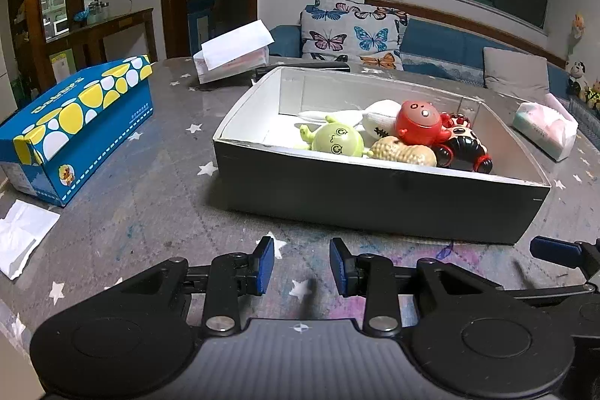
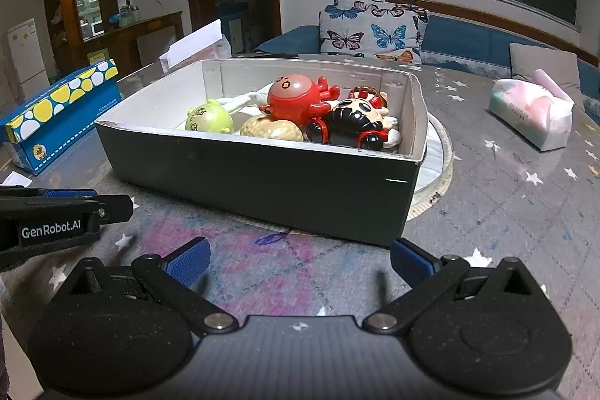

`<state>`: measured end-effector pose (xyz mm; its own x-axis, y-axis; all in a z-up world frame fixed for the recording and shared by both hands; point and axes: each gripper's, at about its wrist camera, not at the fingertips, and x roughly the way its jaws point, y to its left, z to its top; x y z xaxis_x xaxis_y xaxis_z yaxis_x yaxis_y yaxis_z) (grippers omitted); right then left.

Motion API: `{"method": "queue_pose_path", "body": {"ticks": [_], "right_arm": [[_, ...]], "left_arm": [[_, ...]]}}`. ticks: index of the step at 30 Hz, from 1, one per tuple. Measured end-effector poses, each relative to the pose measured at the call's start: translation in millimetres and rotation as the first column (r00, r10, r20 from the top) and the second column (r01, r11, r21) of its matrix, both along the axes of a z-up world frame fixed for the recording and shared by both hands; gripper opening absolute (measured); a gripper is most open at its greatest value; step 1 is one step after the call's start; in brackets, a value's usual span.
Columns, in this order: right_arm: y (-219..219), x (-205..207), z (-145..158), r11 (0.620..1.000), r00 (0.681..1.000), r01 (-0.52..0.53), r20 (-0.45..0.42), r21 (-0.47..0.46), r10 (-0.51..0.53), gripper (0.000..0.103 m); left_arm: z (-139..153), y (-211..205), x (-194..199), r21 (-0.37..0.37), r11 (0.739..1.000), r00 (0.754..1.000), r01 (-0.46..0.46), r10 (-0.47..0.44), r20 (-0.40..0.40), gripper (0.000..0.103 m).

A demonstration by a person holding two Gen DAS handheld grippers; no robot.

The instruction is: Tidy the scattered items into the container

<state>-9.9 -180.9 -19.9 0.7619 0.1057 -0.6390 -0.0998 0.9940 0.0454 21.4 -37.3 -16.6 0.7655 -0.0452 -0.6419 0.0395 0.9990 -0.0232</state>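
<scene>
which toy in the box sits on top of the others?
The red octopus toy: it rests atop the peanut toy and the black-haired doll; the green toy sits lower, beside them.

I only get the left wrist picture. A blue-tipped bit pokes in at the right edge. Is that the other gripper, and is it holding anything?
Observer: Yes. The right wrist view shows the right gripper wide open, with only the table between its fingers.
Operator: Does the box sit straight on the table?
Observer: Not quite. The right end of the box rests on a round pale mat that your view hides.
Operator: Is there any writing on my gripper?
Observer: Yes. From the right wrist view, the side of the left gripper reads GenRobot.AI.
</scene>
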Motion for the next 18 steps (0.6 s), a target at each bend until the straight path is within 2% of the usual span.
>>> {"method": "queue_pose_path", "body": {"ticks": [18], "right_arm": [[-5.2, 14.2, -1.6, 1.000, 1.000, 0.019, -0.023, 0.003, -0.019, 0.103]], "left_arm": [[-0.3, -11.3, 15.9, 0.026, 0.999, 1.000, 0.021, -0.021, -0.019, 0.035]]}}
